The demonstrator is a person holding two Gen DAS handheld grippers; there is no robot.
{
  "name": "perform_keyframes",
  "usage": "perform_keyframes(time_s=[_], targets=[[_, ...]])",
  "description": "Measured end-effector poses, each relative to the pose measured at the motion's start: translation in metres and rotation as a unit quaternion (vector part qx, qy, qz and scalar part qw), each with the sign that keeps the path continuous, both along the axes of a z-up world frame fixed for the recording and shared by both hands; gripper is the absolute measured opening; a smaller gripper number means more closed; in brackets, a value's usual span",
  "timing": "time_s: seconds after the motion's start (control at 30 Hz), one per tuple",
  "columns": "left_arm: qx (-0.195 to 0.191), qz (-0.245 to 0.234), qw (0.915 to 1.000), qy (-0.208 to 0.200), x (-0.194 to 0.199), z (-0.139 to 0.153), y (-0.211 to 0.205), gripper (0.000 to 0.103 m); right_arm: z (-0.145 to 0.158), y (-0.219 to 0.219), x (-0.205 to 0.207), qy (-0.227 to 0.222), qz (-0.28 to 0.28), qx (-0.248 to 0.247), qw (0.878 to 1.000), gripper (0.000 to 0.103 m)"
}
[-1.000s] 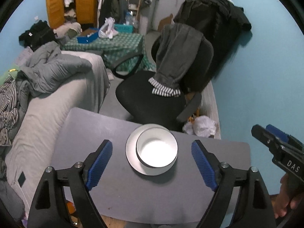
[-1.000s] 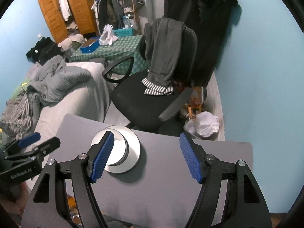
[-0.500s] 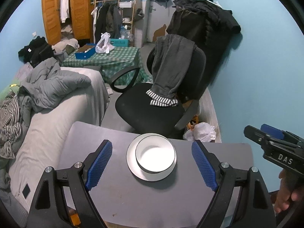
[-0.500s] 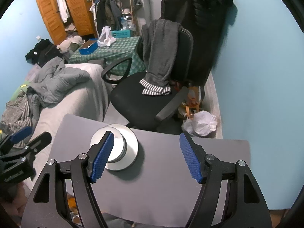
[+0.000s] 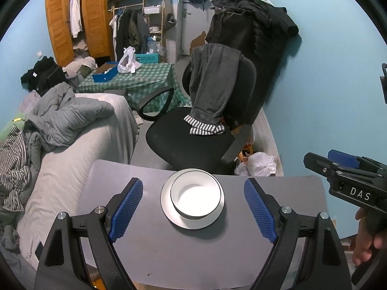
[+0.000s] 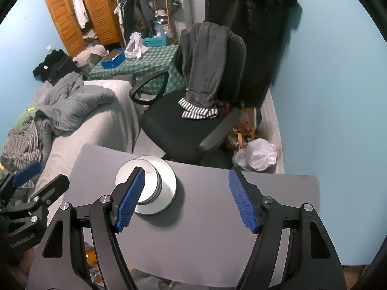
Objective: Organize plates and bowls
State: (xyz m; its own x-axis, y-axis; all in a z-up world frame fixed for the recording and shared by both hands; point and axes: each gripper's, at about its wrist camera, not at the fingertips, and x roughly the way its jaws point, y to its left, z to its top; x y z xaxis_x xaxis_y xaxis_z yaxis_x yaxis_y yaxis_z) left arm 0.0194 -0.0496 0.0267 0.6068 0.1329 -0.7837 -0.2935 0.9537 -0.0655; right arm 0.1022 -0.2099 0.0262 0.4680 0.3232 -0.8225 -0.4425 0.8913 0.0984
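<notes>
L gripper [image 5: 193, 213] jaws spread wide, empty, hovering over tabletop [image 5: 278, 193] near edge w/ the stack dead centre between the pads and just ahead. R gripper [image 6: 186, 197] jaws also spread, empty; stack sits off past its left pad, so L is the better-lined-up hand imo. Bowls [image 5: 196, 197] nested on plate [image 5: 169, 213], round so no long axis, sitting toward tabletop's far edge, office chair [image 5: 188, 142] just beyond.

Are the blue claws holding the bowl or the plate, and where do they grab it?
Nothing is held. The left gripper and right gripper are both open and empty; the bowl sits on the plate untouched.
</notes>
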Motion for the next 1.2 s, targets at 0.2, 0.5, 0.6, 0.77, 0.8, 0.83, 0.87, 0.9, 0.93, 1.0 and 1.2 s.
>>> perform_keyframes(time_s=[0.2, 0.5, 0.6, 0.77, 0.8, 0.83, 0.87, 0.9, 0.93, 1.0, 1.2], targets=[[0.002, 0.001, 1.0, 0.003, -0.001, 0.0, -0.001, 0.087, -0.001, -0.001, -0.007, 0.003, -0.001, -0.002, 1.0, 0.071], [0.003, 0.006, 1.0, 0.007, -0.003, -0.002, 0.001, 0.087, -0.003, -0.002, -0.011, 0.007, -0.001, -0.002, 1.0, 0.071], [0.002, 0.008, 0.9999, 0.008, -0.004, -0.001, 0.002, 0.087, -0.004, 0.0, -0.014, 0.01, 0.0, -0.001, 1.0, 0.071], [0.002, 0.013, 0.9999, 0.011, -0.005, -0.002, 0.006, 0.087, -0.005, 0.002, -0.013, 0.011, 0.001, -0.001, 1.0, 0.071], [0.003, 0.015, 0.9998, 0.012, -0.005, -0.002, 0.007, 0.087, -0.005, 0.003, -0.015, 0.011, 0.002, -0.001, 1.0, 0.071], [0.006, 0.017, 0.9998, 0.011, -0.005, -0.002, 0.008, 0.087, -0.005, 0.002, -0.014, 0.011, 0.001, -0.001, 1.0, 0.071], [0.008, 0.019, 0.9997, 0.009, -0.005, -0.001, 0.009, 0.087, -0.005, 0.002, -0.013, 0.01, 0.001, -0.001, 1.0, 0.071], [0.009, 0.019, 0.9997, 0.009, -0.004, -0.001, 0.01, 0.087, -0.005, 0.002, -0.014, 0.011, 0.001, -0.002, 1.0, 0.071], [0.01, 0.02, 0.9997, 0.008, -0.004, -0.001, 0.011, 0.087, -0.005, 0.002, -0.014, 0.012, 0.0, -0.002, 1.0, 0.071], [0.01, 0.023, 0.9997, 0.006, -0.004, 0.0, 0.013, 0.087, -0.005, 0.002, -0.013, 0.012, 0.001, 0.0, 1.0, 0.071], [0.01, 0.026, 0.9995, 0.013, -0.001, -0.001, 0.016, 0.087, -0.004, 0.002, -0.012, 0.012, 0.001, -0.001, 1.0, 0.071]])
